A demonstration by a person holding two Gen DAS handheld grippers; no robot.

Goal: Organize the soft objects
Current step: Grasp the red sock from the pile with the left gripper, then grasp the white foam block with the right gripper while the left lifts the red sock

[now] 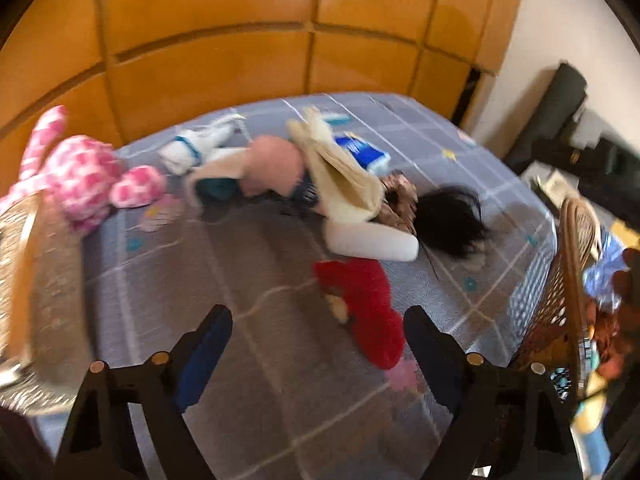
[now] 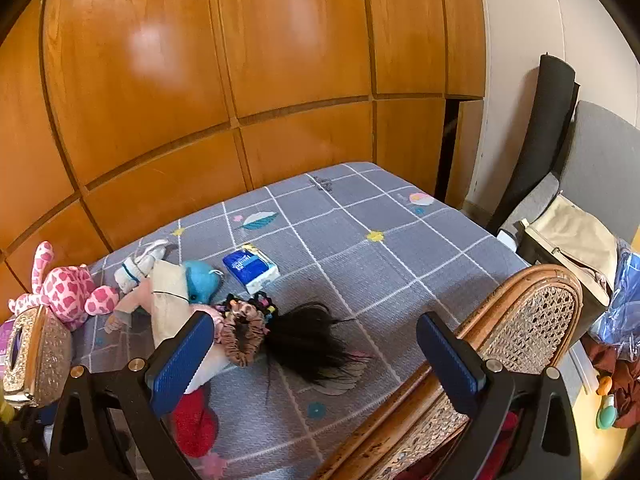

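Note:
Soft toys lie on a bed with a grey checked sheet [image 1: 240, 280]. A red plush [image 1: 364, 304] lies just ahead of my open, empty left gripper [image 1: 318, 334]; it also shows low in the right wrist view [image 2: 194, 424]. A pink spotted plush [image 1: 80, 176] [image 2: 66, 288] sits at the left. A doll in a cream coat [image 1: 340, 176] with black hair [image 1: 448, 216] [image 2: 308, 340] lies mid-bed beside a blue plush [image 2: 202, 280] and a white plush [image 1: 196, 144]. My right gripper [image 2: 316, 352] is open and empty above the bed's near edge.
A wicker basket [image 2: 516, 328] [image 1: 568, 300] stands at the bed's right side. A glittery tissue box [image 2: 36, 356] [image 1: 44, 300] is at the left. A blue tissue pack [image 2: 250, 266] lies on the sheet. Wooden wardrobe doors [image 2: 200, 100] rise behind the bed.

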